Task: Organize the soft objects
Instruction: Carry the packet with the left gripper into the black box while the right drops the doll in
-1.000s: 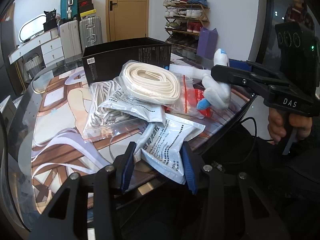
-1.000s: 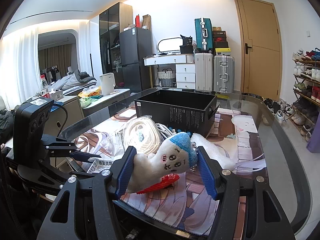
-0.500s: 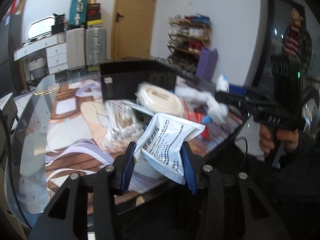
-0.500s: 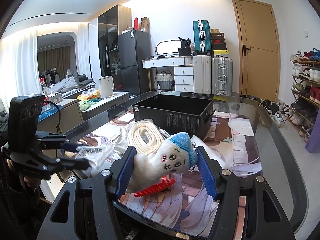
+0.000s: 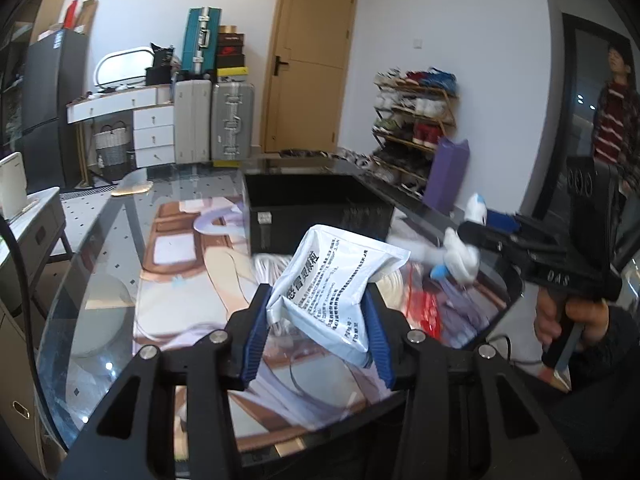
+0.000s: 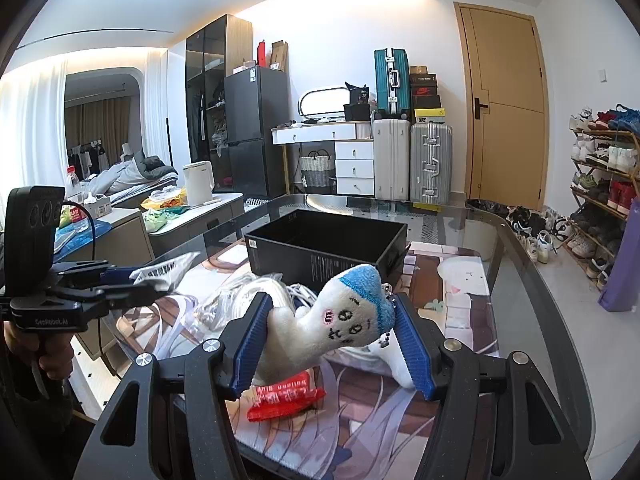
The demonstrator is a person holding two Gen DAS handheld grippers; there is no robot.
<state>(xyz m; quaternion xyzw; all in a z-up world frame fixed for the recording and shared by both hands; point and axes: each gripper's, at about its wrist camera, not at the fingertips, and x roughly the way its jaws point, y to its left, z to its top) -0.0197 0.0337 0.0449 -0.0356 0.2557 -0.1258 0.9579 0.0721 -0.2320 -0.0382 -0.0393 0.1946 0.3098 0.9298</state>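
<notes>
The black box [image 5: 316, 210] stood open-topped on the glass tabletop [image 5: 100, 264], on a printed mat [image 5: 180, 280], and serves here as the landmark.

In front of the box and above the mat, the left hand-held gripper [image 5: 318, 322] was clamped on a white pouch [image 5: 338, 276] printed with black text; its blue pads [image 5: 256, 336] pressed both sides of the pouch, which was clear of the tabletop and tilted, its upper corner overlapping the box's front wall in the left wrist view. Below the pouch, between it and the box, lay a bagged coil of white cord [image 6: 240, 300], partly hidden.

Right of that and in front of the box's near right corner, the right hand-held gripper [image 6: 334, 342] was closed on a white plush toy [image 6: 340, 320] with a blue cap and a stitched face, squeezed between its blue pads [image 6: 412, 348]. A small ball chain [image 6: 386, 300] hung at the toy's cap. Under the toy, nearer than the box, a red packet [image 6: 286, 396] rested on the mat.

Far right of the box, a hand [image 5: 568, 318] gripped the right device's handle.
</notes>
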